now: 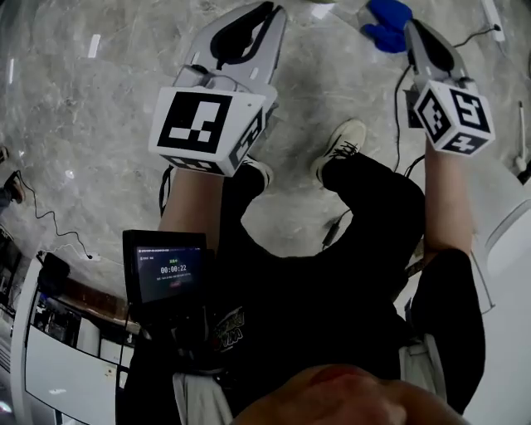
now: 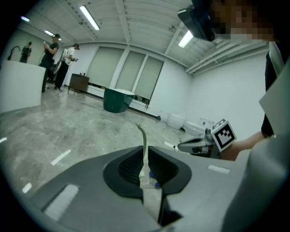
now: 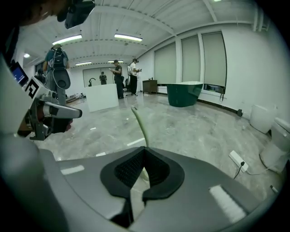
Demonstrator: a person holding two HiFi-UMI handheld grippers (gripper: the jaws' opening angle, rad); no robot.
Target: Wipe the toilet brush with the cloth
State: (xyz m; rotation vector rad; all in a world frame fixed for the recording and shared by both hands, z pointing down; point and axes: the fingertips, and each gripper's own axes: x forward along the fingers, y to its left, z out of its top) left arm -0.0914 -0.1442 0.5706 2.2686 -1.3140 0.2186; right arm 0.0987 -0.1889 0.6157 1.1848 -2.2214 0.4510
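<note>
Grey marbled floor [image 1: 91, 108] stretches away to a white toilet [image 2: 176, 120] by the far wall. Both tools are held up off it. The left gripper [image 1: 272, 10], upper middle of the head view, has its fingers nipped on a greenish strip [image 2: 144, 140]. The right gripper [image 1: 411, 27], upper right, has its fingers pressed tight on a pale strip [image 3: 140, 122]. What the strips are I cannot tell. No toilet brush shows anywhere; a blue lump [image 1: 387, 23] by the right tips might be the cloth. Wiping looks not yet begun; the next move calls for bringing brush and cloth together.
</note>
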